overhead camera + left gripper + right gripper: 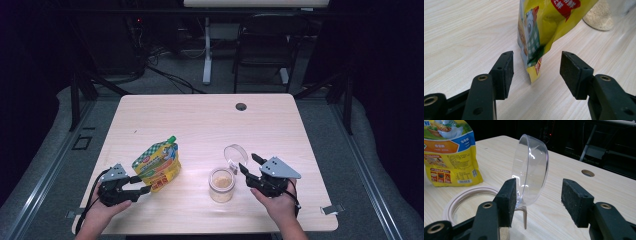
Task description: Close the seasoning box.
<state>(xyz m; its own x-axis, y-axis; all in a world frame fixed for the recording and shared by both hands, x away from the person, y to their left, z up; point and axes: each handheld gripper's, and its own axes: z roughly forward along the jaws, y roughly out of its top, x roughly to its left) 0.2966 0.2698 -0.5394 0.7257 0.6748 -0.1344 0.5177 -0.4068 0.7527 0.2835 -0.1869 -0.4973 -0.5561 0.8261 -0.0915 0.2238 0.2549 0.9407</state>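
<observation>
I see the bench (200, 120) under both my tools, pale wood with a small round hole (241, 106) far ahead of the right one. The pouch (157, 165), yellow with a green cap, stands upright just ahead of my left tool (142, 184); in the left gripper view its bottom corner (534, 72) sits between the spread jaws, touching neither pad, with bench showing on both sides. The jar (221, 184), filled partway with pale grains, stands just to the left of my right tool (250, 163), between the two tools. Its clear lid (235, 154) is swung up on a hinge and stands nearly on edge; in the right gripper view the lid (531, 170) rises between the jaws, which are spread wide, its lower edge close against the left pad while the right pad stands well clear of it. I cannot tell whether the left pad actually touches it. The jar's rim (466, 200) lies low beside that left pad.
</observation>
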